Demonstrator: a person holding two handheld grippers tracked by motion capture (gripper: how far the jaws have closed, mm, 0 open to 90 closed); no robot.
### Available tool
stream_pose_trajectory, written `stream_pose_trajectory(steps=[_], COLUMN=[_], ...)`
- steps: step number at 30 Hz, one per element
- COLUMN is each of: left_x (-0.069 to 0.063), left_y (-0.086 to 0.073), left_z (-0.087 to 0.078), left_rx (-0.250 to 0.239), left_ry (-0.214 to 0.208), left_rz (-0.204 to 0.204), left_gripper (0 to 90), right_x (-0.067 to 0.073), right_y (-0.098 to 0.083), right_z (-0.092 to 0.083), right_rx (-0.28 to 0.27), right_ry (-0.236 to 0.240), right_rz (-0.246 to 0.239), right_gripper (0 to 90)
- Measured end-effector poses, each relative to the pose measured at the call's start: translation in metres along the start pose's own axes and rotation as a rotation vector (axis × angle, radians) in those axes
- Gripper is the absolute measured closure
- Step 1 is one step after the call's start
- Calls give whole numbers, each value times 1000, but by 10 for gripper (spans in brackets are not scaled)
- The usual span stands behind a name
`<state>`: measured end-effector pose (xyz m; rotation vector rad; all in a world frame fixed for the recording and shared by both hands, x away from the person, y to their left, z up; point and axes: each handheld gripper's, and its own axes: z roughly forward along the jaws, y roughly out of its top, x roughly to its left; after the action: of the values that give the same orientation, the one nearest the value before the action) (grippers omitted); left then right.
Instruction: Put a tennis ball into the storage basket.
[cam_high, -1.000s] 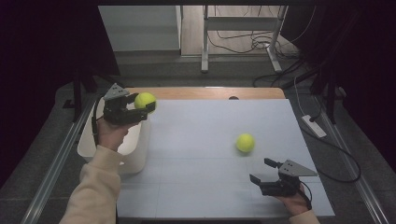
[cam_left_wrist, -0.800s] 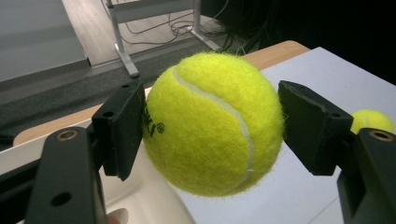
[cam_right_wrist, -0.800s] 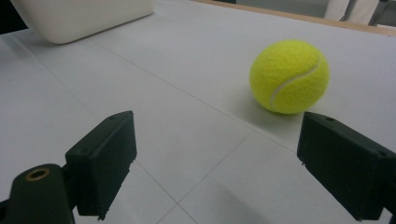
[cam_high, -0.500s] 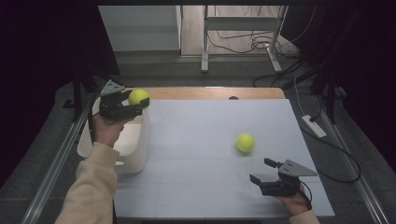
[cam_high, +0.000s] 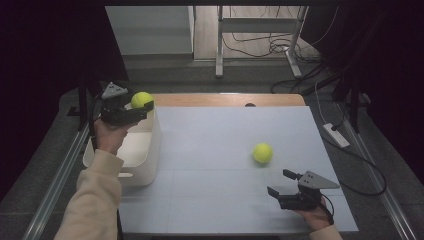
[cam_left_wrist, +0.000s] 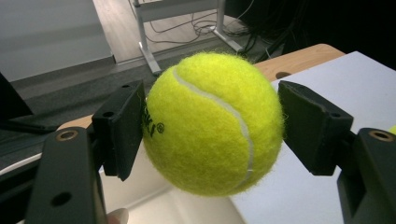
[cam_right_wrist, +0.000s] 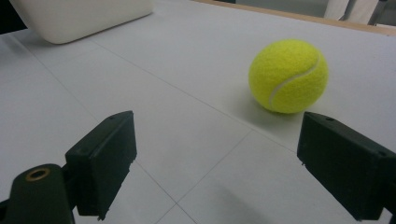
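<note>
A: Fuzzy yellow-green tennis ball (cam_left_wrist: 212, 122) is pinched in the left gripper (cam_high: 129, 106), which has carried it leftward and now hangs over the white plastic bin (cam_high: 148, 150).

B: So a drop looks near. And the right gripper (cam_high: 284, 189)?

A: Jaws spread, empty, near a second tennis ball (cam_high: 262, 153) on the pale grey table mat (cam_high: 210, 150).

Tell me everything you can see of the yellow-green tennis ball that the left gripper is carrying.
The fuzzy yellow-green tennis ball has a felt nap, a curved white seam and small dark printed lettering beside one pad. It sits between the left gripper's two black jaws: the left pad presses its side, while a slight gap seems to show at the right pad. In the high view it is held in the air above the far rim of the white plastic bin, clear of the table; nothing else touches it.
</note>
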<state>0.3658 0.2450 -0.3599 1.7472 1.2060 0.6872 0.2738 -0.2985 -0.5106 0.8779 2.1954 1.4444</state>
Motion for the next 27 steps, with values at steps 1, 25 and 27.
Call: stream_pose_trajectory(steps=[1, 25, 27], left_x=[1, 29, 30], left_y=[0, -3, -3], left_z=[0, 6, 6], left_rx=[1, 31, 34], left_ry=[4, 93, 96], left_rz=[-2, -36, -37], left_gripper=[278, 277, 277], right_x=[0, 0, 0], right_y=[0, 0, 0], right_z=[0, 0, 0], right_rx=[0, 2, 2], right_ry=[0, -1, -1], right_rz=[0, 1, 2], right_gripper=[121, 121, 121])
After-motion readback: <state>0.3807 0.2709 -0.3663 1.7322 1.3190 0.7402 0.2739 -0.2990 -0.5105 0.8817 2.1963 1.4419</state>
